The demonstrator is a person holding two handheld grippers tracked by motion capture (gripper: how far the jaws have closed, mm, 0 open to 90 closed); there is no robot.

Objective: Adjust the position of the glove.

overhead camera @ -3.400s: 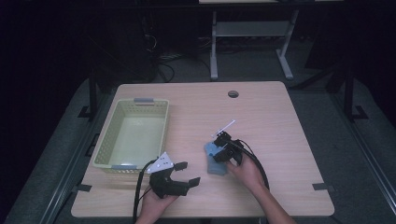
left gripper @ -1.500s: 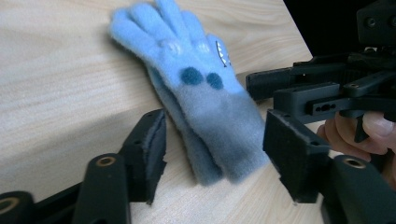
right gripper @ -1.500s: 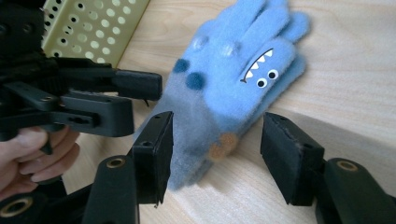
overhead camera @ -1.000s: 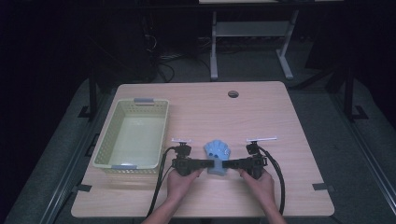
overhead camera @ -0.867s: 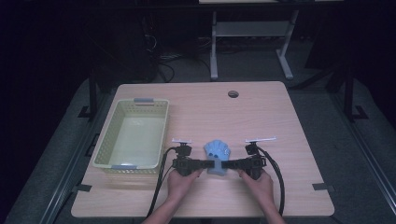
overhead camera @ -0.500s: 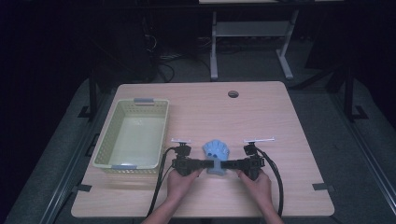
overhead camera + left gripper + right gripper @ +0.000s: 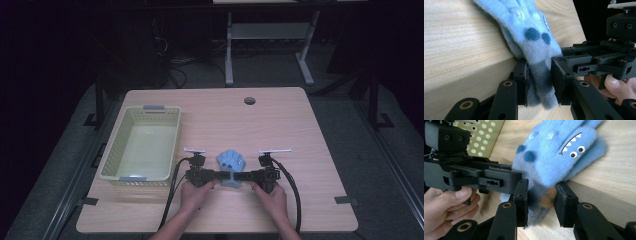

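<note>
Object: blue fleece monster glove (image 7: 232,163), shark-like mouth, white teeth, two eyes, darker blue dots, orange patches near the cuff.
Place: on the counter (image 7: 310,140), right of the yellow basket (image 7: 141,145).
Axis: fingers point away from the person, cuff toward them.
Left gripper (image 7: 539,82): jaws closing from the cuff's left, pinching it.
Right gripper (image 7: 541,202): jaws closing from its right, cuff between them, right pad not clearly touching.
Reach: both equally near.
</note>
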